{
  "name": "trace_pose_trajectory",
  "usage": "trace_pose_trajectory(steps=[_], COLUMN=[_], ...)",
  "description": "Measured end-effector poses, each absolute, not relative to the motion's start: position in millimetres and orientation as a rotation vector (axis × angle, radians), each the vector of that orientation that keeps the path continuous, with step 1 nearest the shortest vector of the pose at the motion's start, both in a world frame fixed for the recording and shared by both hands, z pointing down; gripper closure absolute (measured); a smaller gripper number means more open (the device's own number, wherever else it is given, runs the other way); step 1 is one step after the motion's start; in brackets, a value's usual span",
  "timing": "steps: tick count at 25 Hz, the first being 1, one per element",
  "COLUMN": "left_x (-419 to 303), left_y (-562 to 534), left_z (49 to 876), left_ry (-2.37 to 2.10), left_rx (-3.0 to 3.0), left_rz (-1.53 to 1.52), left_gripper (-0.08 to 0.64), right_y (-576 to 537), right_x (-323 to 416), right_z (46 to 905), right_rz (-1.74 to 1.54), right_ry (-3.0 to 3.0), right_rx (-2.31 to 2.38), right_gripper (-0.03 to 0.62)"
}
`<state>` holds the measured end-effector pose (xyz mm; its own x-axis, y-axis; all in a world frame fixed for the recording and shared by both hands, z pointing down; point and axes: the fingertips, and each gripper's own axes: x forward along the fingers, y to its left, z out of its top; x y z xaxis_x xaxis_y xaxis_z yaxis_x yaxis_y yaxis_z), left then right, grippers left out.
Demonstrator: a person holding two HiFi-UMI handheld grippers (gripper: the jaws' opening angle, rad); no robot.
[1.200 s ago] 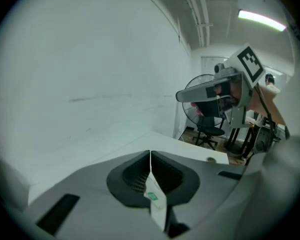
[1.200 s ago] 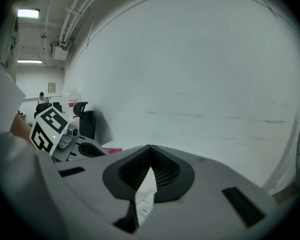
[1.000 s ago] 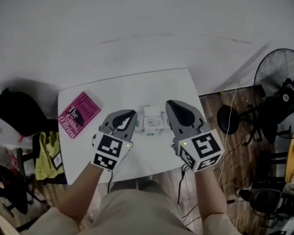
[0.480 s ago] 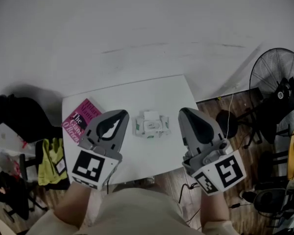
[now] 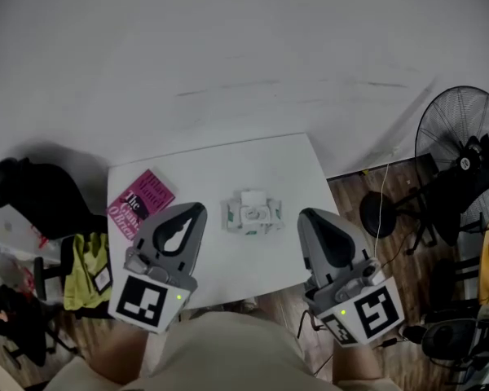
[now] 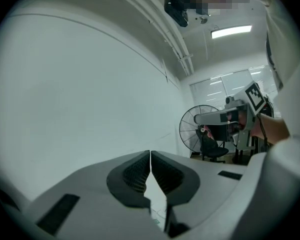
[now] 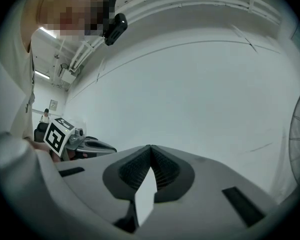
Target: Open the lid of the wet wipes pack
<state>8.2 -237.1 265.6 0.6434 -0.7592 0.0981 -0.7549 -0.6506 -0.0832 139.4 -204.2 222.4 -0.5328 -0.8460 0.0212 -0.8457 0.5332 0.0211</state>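
The wet wipes pack (image 5: 252, 212) is white with green print and lies near the middle of the small white table (image 5: 293, 165); its lid flap looks raised. My left gripper (image 5: 187, 216) is held high above the table's front left, its jaws shut with nothing between them. To the right of the pack, my right gripper (image 5: 310, 222) is also raised, shut and empty. Both grippers are clear of the pack. The left gripper view shows the tips (image 6: 150, 154) meeting against a white wall, and the right gripper view shows the tips (image 7: 150, 148) meeting in the same way.
A pink book (image 5: 140, 203) lies at the table's left corner. Right of the table stands a floor fan (image 5: 460, 137). A dark chair (image 5: 24, 194) and a yellow-green cloth (image 5: 85, 265) are on the left. A white wall fills the far side.
Both grippers have lifted away from the pack and drawn back toward me, spreading apart. The pack stays on the table.
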Motion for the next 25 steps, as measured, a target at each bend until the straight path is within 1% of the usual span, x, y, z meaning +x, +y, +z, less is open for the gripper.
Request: trace_pose_trajectory(steps=[13, 25], left_x=[3, 6], left_y=[-226, -214], left_z=[287, 281], left_ry=[1.333, 1.295], left_rx=[-2.813, -2.815], left_rz=[-0.256, -0.274], left_gripper=[0.535, 0.535], right_y=[-190, -185], right_x=[132, 131], right_z=[262, 259], right_rz=[0.149, 0.099], right_ry=[-2.716, -2.711], right_rx=[1.452, 1.425], right_gripper=[0.568, 0.568])
